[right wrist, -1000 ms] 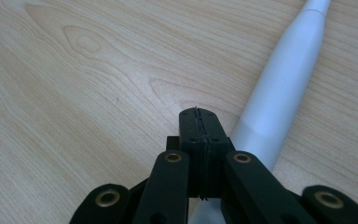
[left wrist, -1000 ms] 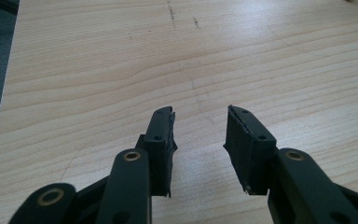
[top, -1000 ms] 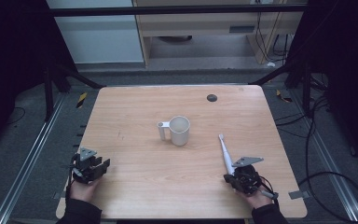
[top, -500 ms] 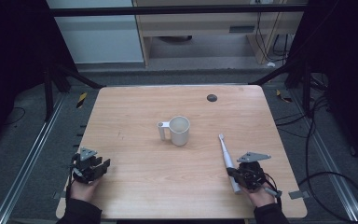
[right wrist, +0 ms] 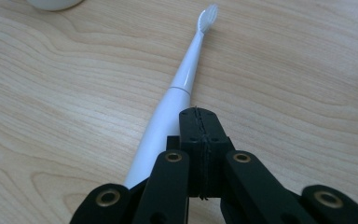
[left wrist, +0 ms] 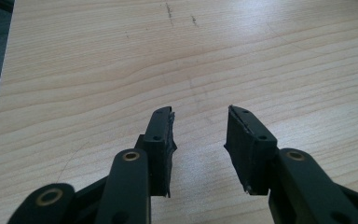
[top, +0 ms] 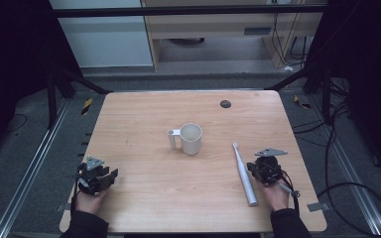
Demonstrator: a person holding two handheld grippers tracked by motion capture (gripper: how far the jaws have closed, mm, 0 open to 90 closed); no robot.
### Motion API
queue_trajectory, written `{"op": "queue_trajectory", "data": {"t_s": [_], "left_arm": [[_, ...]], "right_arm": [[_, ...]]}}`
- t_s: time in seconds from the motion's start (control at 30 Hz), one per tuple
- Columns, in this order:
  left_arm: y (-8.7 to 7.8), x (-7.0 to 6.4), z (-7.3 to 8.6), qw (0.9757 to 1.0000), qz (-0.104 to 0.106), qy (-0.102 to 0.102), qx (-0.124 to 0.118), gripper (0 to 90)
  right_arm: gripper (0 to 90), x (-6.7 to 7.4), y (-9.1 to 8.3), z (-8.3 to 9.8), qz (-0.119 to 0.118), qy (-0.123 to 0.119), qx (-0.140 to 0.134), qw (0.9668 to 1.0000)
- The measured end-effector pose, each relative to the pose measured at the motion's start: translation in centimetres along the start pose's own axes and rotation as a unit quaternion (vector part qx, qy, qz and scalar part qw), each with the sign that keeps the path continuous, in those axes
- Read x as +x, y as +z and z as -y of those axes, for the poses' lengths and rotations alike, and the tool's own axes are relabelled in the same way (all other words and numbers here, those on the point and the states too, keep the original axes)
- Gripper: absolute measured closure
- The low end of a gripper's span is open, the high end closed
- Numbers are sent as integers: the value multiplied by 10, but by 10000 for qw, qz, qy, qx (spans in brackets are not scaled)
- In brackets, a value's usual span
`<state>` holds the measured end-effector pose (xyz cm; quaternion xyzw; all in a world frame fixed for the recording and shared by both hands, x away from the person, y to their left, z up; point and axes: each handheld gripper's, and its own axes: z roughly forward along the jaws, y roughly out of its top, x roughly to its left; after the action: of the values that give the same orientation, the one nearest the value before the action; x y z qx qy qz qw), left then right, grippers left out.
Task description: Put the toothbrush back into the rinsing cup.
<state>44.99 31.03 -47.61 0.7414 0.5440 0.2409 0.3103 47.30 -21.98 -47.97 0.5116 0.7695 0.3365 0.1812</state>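
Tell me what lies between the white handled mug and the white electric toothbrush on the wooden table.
Nothing: in the high view, bare wood separates the white handled mug from the white electric toothbrush.

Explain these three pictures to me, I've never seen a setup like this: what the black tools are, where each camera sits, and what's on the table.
A person sits at a wooden table, holding a hand-operated gripper in each hand. The wide picture looks down from above. The other two come from cameras riding on the grippers, looking along their black fingers. On the table are a white mug and a white electric toothbrush. The left gripper is open over bare wood. The right gripper is shut and empty, its fingers pressed together just beside the toothbrush. Nothing is held.
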Motion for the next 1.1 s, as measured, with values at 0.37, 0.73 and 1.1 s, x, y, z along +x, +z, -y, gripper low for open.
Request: {"op": "queue_trajectory", "data": {"t_s": [0.37, 0.73, 1.1], "left_arm": [[0, 0, 0, 10000, 2, -1, 3, 601], [0, 1, 0, 10000, 3, -2, 4, 601], [1, 0, 0, 10000, 42, 16, -9, 594]], "right_arm": [[900, -3, 14, -3, -57, 32, 140, 9999], [900, -3, 18, -5, -82, 14, 177, 9998], [864, -11, 5, -15, 33, 73, -76, 9999]]}}
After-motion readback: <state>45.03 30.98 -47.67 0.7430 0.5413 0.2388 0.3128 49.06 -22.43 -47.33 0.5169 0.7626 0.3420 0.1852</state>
